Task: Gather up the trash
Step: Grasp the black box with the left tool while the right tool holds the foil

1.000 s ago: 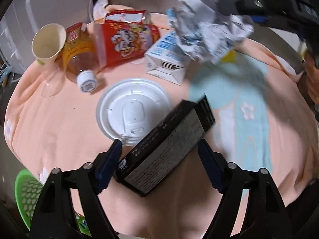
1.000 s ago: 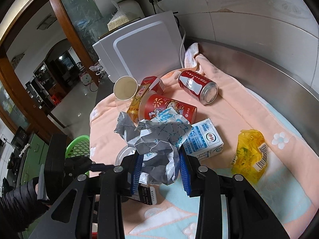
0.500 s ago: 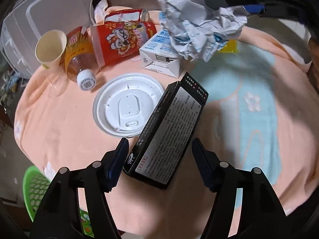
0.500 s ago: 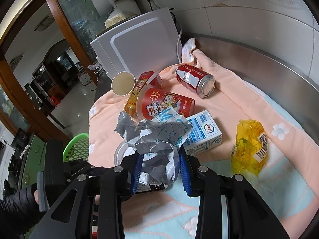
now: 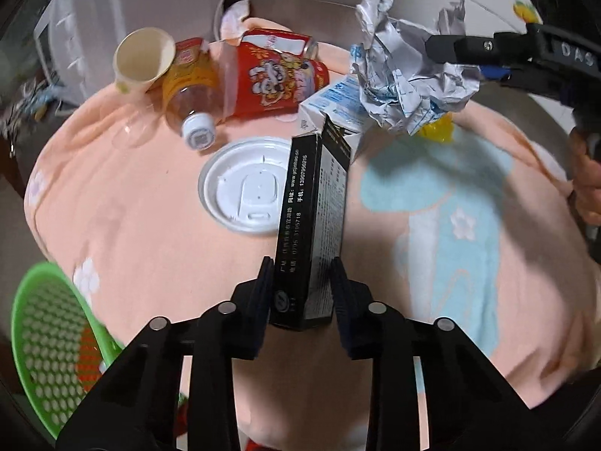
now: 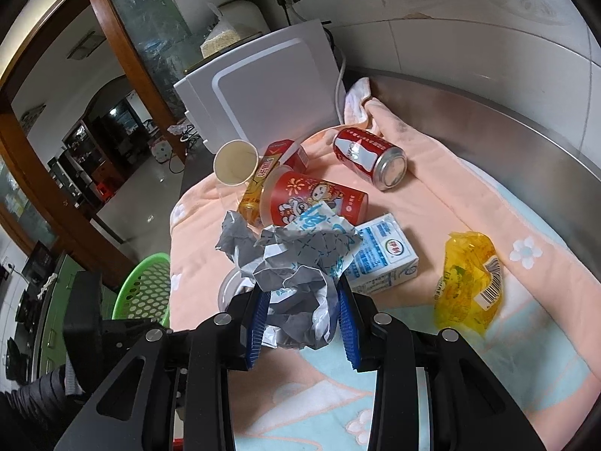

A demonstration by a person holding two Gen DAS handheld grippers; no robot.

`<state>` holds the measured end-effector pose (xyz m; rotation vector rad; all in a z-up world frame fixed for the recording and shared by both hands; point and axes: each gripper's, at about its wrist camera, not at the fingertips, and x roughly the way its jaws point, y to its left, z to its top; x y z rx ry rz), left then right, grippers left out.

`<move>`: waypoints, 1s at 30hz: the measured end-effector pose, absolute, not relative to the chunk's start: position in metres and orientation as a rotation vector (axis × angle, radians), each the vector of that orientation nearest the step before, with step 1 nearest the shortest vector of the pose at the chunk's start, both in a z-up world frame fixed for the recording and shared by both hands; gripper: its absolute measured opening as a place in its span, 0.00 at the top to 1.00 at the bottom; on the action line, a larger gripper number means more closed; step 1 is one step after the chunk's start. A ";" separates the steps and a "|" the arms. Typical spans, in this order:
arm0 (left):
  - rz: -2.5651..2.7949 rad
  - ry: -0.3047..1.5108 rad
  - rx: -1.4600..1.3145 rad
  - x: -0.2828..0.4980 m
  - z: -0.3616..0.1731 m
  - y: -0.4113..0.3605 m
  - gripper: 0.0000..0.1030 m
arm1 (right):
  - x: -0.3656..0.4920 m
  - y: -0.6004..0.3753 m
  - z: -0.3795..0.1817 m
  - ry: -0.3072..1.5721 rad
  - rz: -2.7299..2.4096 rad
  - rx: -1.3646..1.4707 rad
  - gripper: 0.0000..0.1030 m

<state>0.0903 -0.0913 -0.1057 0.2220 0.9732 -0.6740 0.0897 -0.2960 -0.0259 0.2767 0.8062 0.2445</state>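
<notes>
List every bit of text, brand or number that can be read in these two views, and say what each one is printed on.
"1390755626": white print on the side of the black box.
"DAS", cut off by the frame edge: on the body of the right hand-held gripper.
Black box, remaining lines: too small to read reliably.
Milk carton: logo and blue print, too small.
Red can: white script, not clearly readable.
Red cup, orange bottle label, yellow wrapper: blurred.
</notes>
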 end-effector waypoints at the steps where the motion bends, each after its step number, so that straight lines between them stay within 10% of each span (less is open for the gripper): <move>1: -0.666 0.977 0.212 0.089 -0.107 -0.089 0.72 | 0.090 -0.295 -0.026 0.807 0.246 0.278 0.68; 9: -0.680 0.986 0.204 0.084 -0.105 -0.090 0.71 | 0.089 -0.284 -0.024 0.811 0.266 0.270 0.68; 15: -0.645 0.979 0.238 0.088 -0.104 -0.101 0.33 | 0.090 -0.286 -0.023 0.806 0.262 0.275 0.68; 30: -0.595 0.892 0.465 0.090 -0.118 -0.144 0.33 | 0.090 -0.296 -0.027 0.813 0.247 0.300 0.68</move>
